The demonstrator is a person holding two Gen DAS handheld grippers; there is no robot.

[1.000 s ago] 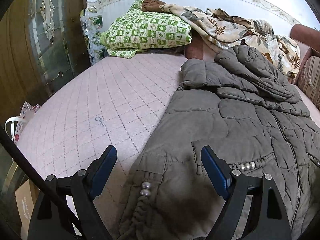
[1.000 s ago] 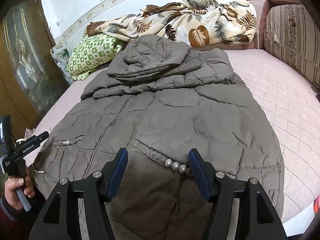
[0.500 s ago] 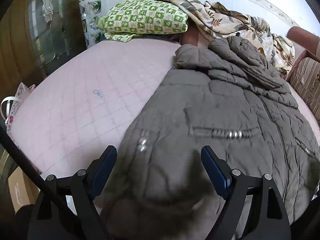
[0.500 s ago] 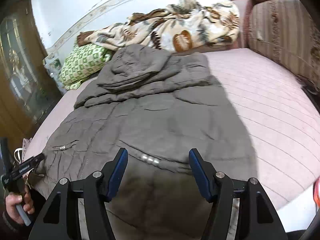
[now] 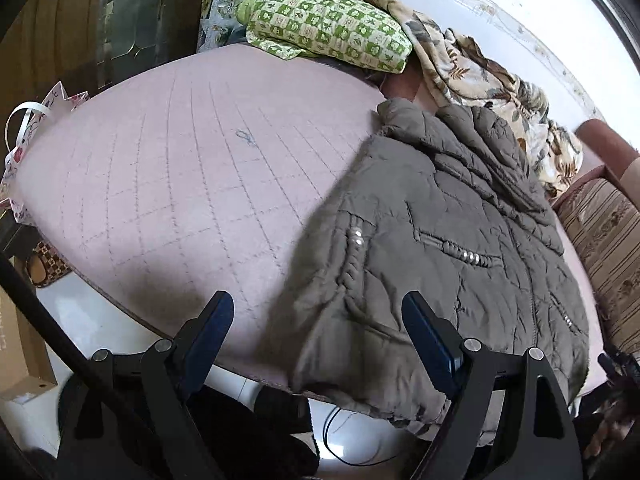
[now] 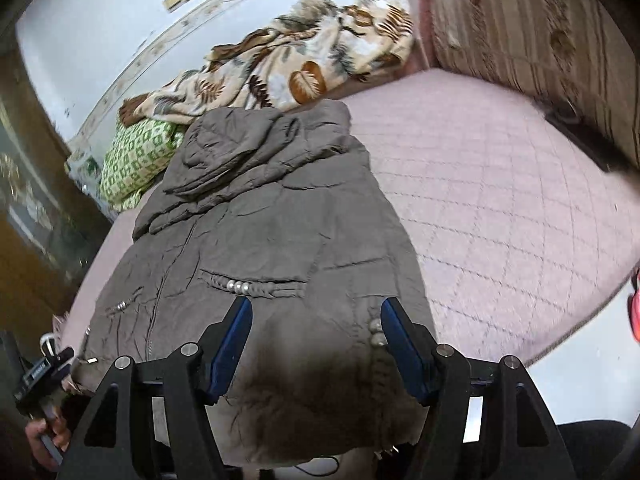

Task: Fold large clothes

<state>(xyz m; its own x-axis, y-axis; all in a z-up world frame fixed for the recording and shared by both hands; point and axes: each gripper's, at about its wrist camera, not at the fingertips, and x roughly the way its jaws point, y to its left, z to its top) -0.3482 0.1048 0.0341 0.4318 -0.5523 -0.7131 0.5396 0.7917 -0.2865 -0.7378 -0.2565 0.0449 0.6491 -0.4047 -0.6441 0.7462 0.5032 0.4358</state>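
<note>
A large grey-brown quilted hooded jacket lies front up on a pink quilted bed, hood toward the wall and hem hanging over the near edge. It fills the middle of the right wrist view. My left gripper is open and empty above the jacket's left hem corner. My right gripper is open and empty above the hem on the jacket's right side, near the beaded pocket trim.
A green checked pillow and a leaf-print blanket lie at the head of the bed. A striped sofa cushion stands at the right. A gift bag and a cardboard box stand on the floor at the left.
Both grippers have pulled back toward the near bed edge and risen; the jacket's hem and the floor now show. Both stayed open. The jacket has not visibly moved.
</note>
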